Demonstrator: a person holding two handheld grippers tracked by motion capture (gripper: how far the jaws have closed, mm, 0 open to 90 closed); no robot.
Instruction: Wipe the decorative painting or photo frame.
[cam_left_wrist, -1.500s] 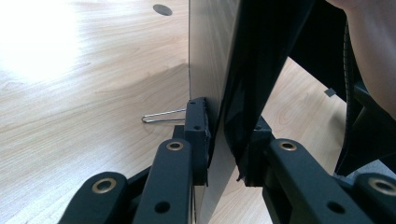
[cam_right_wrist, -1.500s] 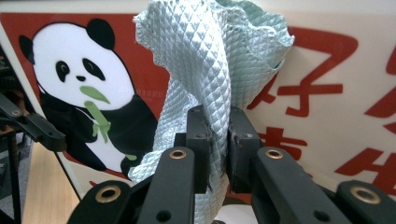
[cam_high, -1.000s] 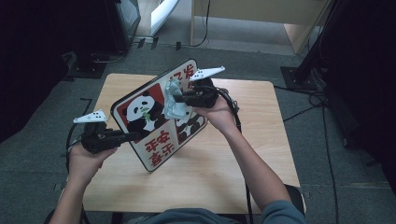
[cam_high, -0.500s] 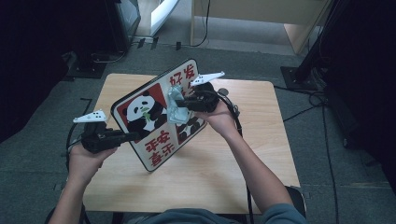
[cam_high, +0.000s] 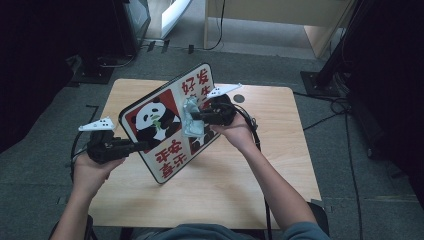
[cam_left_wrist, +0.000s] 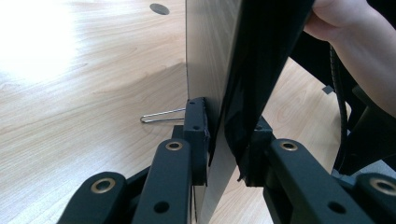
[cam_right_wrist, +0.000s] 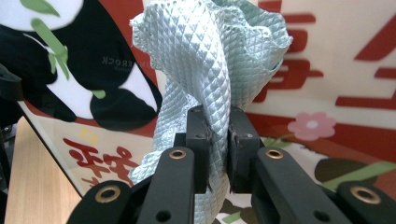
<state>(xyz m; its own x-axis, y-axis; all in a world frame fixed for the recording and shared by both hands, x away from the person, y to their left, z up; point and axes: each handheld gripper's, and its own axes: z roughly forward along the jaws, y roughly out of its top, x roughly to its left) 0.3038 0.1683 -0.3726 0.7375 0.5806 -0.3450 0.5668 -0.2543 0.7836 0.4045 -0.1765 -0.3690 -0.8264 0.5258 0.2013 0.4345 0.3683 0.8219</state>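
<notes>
Cloth against panda board above the desk

Desk (cam_high: 280, 165) of pale wood carries nothing beneath the tilted panda board (cam_high: 167, 122), which hangs over its far left part. Left gripper (cam_high: 134, 146) is clenched on the board's near left edge. Right gripper (cam_high: 194, 117) is clamped on a pale green cloth (cam_right_wrist: 215, 70), bunched against the board's printed face.

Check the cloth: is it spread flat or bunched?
Bunched. The cloth is gathered into folds where the right gripper pinches it, its loose end crumpled against the panda board.
</notes>
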